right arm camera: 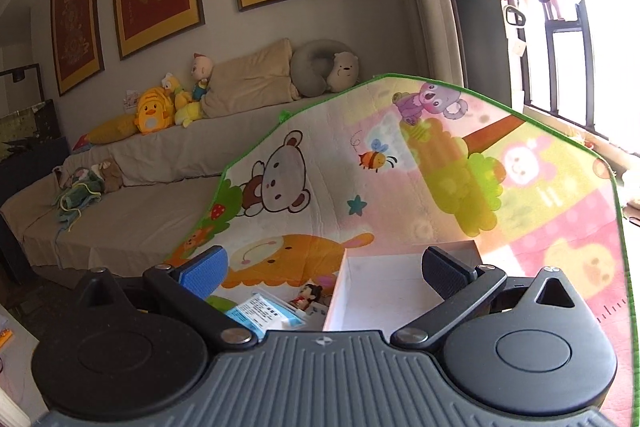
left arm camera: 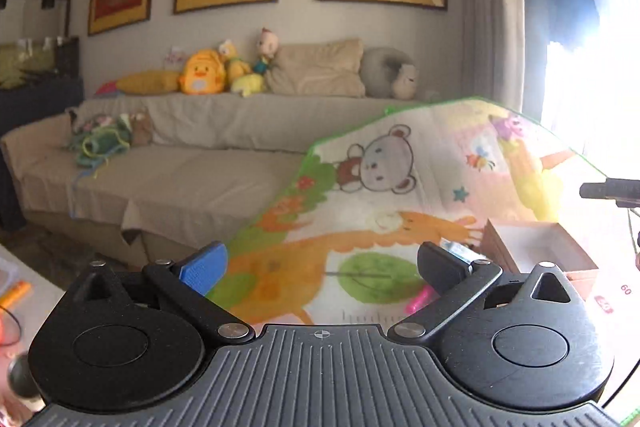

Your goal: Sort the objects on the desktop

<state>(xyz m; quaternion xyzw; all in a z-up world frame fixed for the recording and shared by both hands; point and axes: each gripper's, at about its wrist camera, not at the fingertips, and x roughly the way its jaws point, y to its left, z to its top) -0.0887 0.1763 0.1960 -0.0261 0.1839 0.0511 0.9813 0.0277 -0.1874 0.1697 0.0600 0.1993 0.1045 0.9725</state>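
My left gripper [left arm camera: 322, 267] is open and empty, held above a cartoon-printed mat [left arm camera: 400, 195]. A pink marker [left arm camera: 420, 298] lies on the mat near its right finger. An open brown box with a white inside [left arm camera: 536, 247] stands at the right. My right gripper [right arm camera: 326, 273] is open and empty, just above the same white-lined box [right arm camera: 380, 291]. Left of the box lie a blue-and-white card pack [right arm camera: 262, 313] and a small doll figure [right arm camera: 309, 295].
A beige sofa [left arm camera: 180, 179] with plush toys [left arm camera: 200, 73] and cushions stands behind the mat. Orange pens [left arm camera: 16, 293] lie on a white surface at the far left. A window [right arm camera: 560, 47] is at the right. A black rod [left arm camera: 610, 189] juts in from the right.
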